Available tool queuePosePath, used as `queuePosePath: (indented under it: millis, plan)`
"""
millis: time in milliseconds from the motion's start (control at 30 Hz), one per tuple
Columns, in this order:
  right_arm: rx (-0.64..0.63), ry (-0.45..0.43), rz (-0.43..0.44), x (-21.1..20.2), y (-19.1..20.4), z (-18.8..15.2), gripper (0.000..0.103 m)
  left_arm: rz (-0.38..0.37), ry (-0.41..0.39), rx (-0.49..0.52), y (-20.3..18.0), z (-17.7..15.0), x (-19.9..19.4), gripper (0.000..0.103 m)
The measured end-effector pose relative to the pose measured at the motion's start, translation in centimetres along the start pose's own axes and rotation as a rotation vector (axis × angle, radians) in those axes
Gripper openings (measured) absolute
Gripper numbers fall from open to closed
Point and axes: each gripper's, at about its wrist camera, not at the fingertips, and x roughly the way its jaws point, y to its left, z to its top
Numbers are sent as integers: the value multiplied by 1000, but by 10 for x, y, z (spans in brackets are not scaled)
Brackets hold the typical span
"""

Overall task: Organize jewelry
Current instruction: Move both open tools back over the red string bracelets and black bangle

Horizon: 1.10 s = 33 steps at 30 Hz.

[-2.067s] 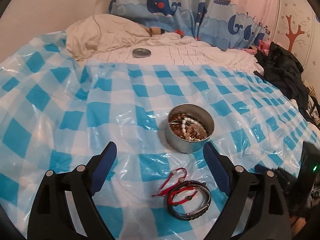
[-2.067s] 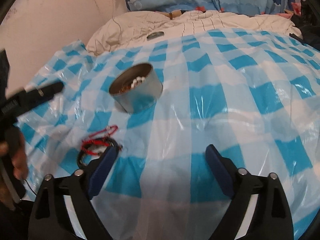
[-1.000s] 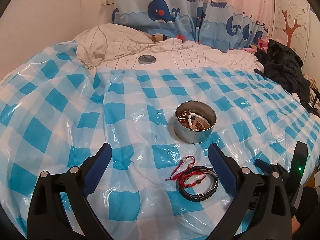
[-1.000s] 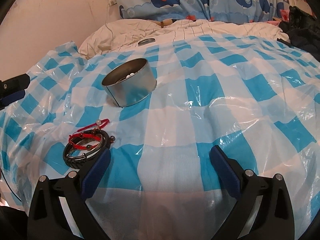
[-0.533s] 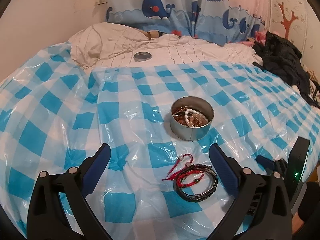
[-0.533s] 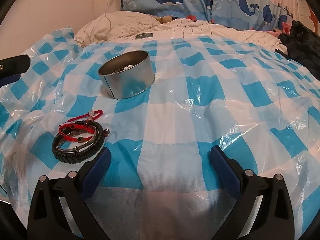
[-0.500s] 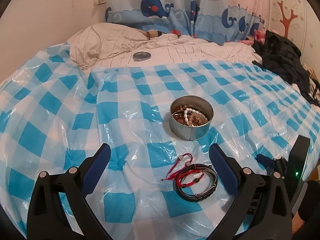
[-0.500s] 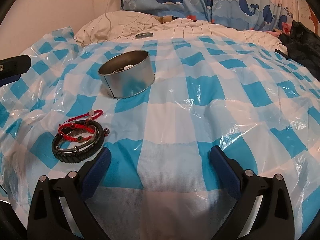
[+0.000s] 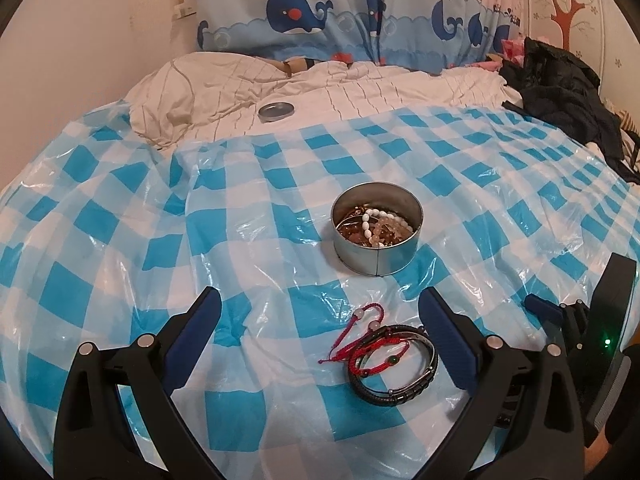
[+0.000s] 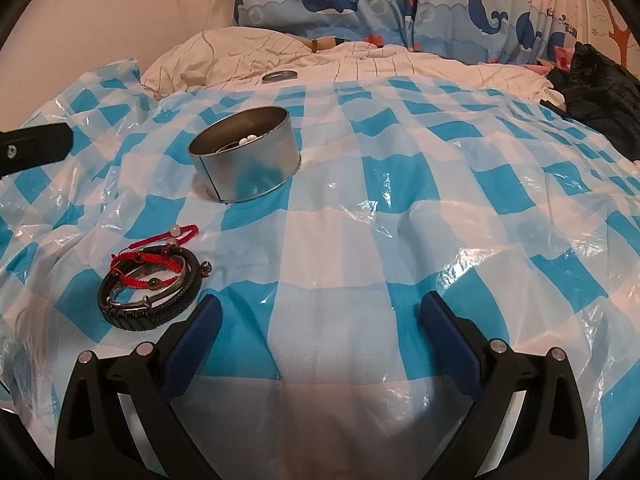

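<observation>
The left gripper [image 9: 318, 312] has its blue-padded fingers spread wide and holds nothing. Between its fingertips, nearer the right one, lies a black braided bracelet [image 9: 394, 364] on the blue-and-white checked plastic sheet [image 9: 120, 240] that covers the bed. Red cord bracelets [image 9: 370, 344] lie across the black one and trail off toward the gripper's middle. Straight ahead of the gripper, a little right of centre, stands a round metal tin [image 9: 378, 236], upright, with white and amber bead strings inside. Far ahead on the cream bedding rests a flat metal lid [image 9: 276, 111], well apart from the tin.

The right gripper [image 10: 320, 320] is likewise spread wide and empty, over bare sheet. From it, the black braided bracelet [image 10: 150, 294] lies just outside and ahead of its left finger, the red cord bracelets [image 10: 156, 260] on top of it. The tin [image 10: 246, 160] stands farther ahead to the left, with the lid [image 10: 280, 76] far beyond.
</observation>
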Motion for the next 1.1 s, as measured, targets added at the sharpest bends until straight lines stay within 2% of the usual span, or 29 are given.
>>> queuePosePath:
  millis: [233,467,567,667,733,833,1000,1100]
  plan:
    - [10,0,8,0,-2,1,96,9,23,31,-12,1,12,95]
    - [13,5,12,0,-3,1,96,-20,44,57,-26,4,22,95]
    - [19,4,18,0,-3,2,96,-38,43,58,-23,5,21,95]
    - [27,16,32,-1,-3,4,96,-5,51,50,-8,6,23,95]
    - [26,27,50,-2,-2,7,96,30,63,20,11,5,26,95]
    - [6,42,86,-7,4,14,96,34,85,-72,41,3,28,95]
    - [-136,40,145,-17,26,41,96,-30,102,-176,66,1,32,95]
    - [-228,79,219,-9,39,59,95,-102,115,-212,67,-1,37,95]
